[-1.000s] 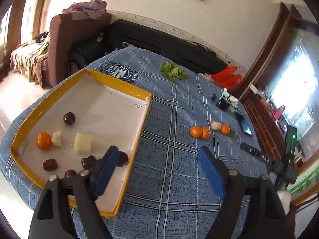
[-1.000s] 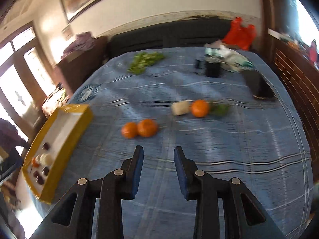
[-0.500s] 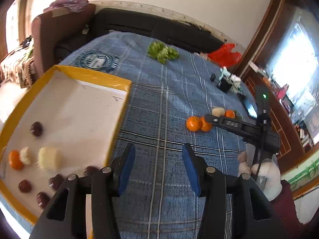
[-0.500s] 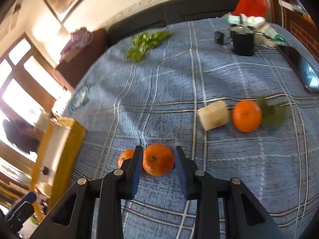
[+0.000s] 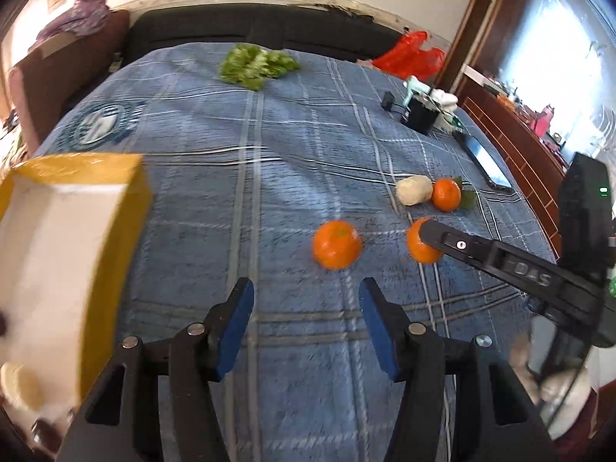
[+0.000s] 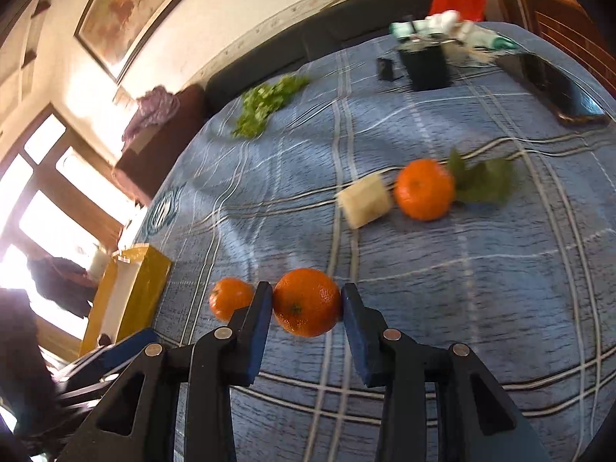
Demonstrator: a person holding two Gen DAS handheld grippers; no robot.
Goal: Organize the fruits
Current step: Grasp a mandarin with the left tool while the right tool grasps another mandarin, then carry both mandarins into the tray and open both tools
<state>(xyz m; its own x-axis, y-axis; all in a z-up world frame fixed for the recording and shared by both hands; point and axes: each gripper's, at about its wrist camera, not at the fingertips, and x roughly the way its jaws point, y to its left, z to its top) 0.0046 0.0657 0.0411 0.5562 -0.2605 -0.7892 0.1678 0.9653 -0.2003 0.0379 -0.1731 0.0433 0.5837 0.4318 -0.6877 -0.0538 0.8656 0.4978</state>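
Blue-plaid tabletop: right tongs, just opening, straddle a mandarin; left tongs empty, half-spread, short of another mandarin.

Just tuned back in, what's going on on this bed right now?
A person with two handheld grippers is sorting fruit on a blue plaid bedspread. The right gripper straddles a round orange mandarin; its jaws have just been opening, so no grip yet. The left gripper is open and empty, aimed at a second loose mandarin. The yellow-rimmed white tray sits to the left.
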